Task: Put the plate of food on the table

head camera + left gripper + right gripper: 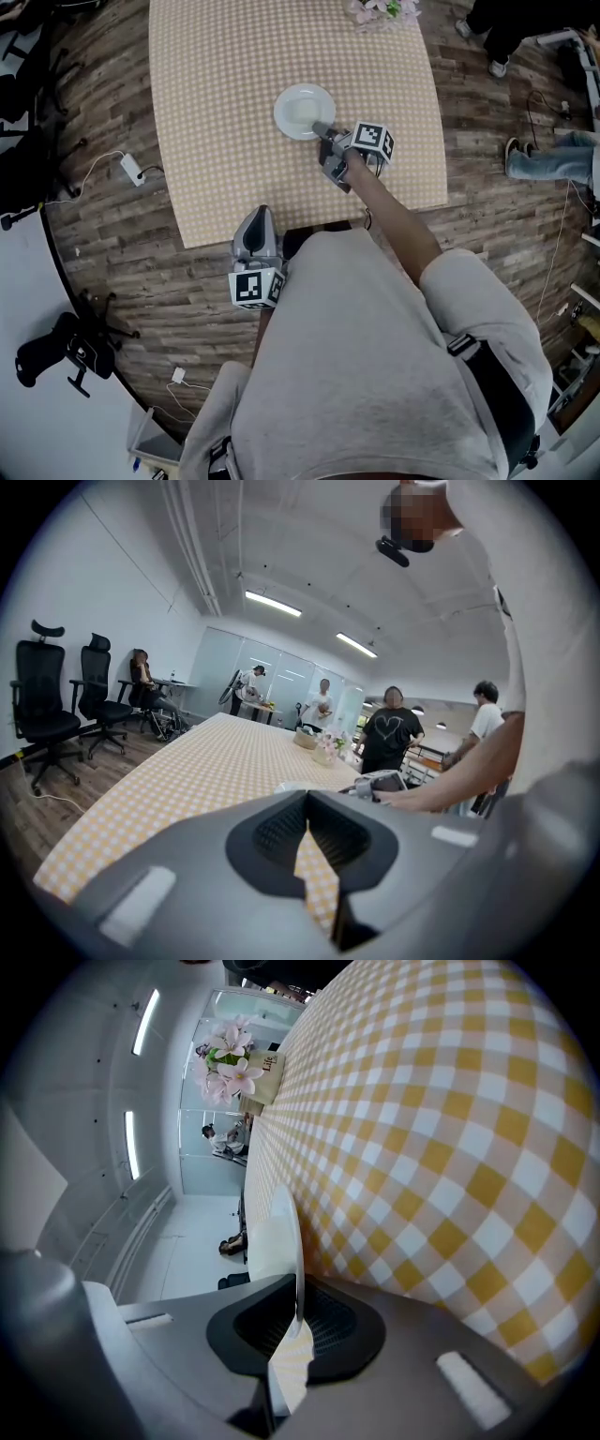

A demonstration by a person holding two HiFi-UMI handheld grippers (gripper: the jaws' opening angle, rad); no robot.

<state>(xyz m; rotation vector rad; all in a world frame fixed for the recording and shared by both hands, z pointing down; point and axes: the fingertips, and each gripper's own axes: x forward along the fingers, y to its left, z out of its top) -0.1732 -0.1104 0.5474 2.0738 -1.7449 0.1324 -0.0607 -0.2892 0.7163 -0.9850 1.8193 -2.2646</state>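
The right gripper (298, 1321) is closed on the near rim of the white plate (277, 1232), whose thin edge runs straight in between its jaws. The plate (302, 111) lies out over the middle of the yellow-checked table (216, 112), ahead of the person's outstretched right arm, though I cannot tell whether it rests fully on the cloth. The left gripper (307, 808) hangs at the table's near edge with its jaws pressed together on nothing, well apart from the plate, and pink flowers (225, 1063) stand at the table's far end.
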